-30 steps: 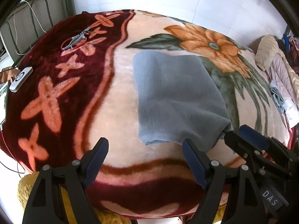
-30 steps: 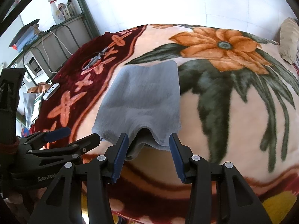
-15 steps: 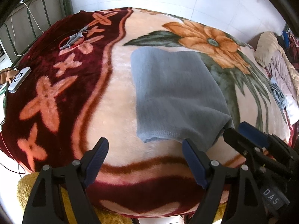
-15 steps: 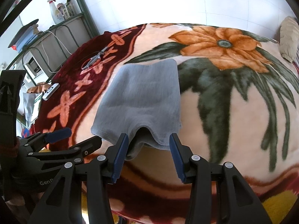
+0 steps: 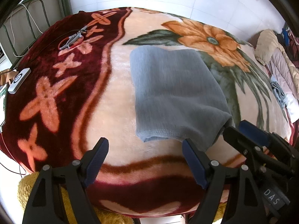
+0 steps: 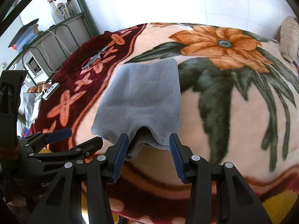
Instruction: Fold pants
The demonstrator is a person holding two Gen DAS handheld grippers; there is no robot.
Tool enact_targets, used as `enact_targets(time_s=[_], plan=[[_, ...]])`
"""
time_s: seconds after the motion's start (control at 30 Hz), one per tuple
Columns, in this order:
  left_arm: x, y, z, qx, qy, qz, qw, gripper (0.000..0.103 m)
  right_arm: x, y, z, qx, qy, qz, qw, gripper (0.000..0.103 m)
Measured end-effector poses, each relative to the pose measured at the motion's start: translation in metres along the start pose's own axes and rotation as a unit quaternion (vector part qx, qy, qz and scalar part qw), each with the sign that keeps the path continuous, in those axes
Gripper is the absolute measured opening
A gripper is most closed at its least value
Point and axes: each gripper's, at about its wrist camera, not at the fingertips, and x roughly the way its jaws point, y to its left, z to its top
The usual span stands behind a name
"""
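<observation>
Grey folded pants point(image 5: 175, 93) lie flat on a flowered blanket point(image 5: 119, 97), their stitched hem towards me. My left gripper point(image 5: 145, 149) hovers open just short of the hem's left part, with nothing between its fingers. My right gripper point(image 6: 148, 145) is at the hem's right corner, seen from the side as the right gripper point(image 5: 241, 132) in the left wrist view. Its jaws stand partly apart. The pants point(image 6: 142, 100) arch up there into a small tunnel between the blue pads. The left pad point(image 6: 121, 153) touches the cloth, but nothing is pinched.
Scissors point(image 5: 72, 39) with a red loop and a white remote point(image 5: 18, 81) lie on the blanket's dark red border at left. A heap of bedding point(image 5: 276, 63) sits at far right. A green metal shelf point(image 6: 61, 28) with bottles stands behind. Yellow plush point(image 5: 28, 186) shows under the near edge.
</observation>
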Motion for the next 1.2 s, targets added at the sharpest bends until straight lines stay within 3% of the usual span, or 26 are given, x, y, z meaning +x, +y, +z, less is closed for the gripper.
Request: enact_targets(time_s=[1.2], plan=[[0.0025,-0.0042,-0.0033,0.000,0.003,0.002,1.0000,0.084,0.0019,-0.0014,-0.0011,0.001,0.002,0.002,1.000,0.046]])
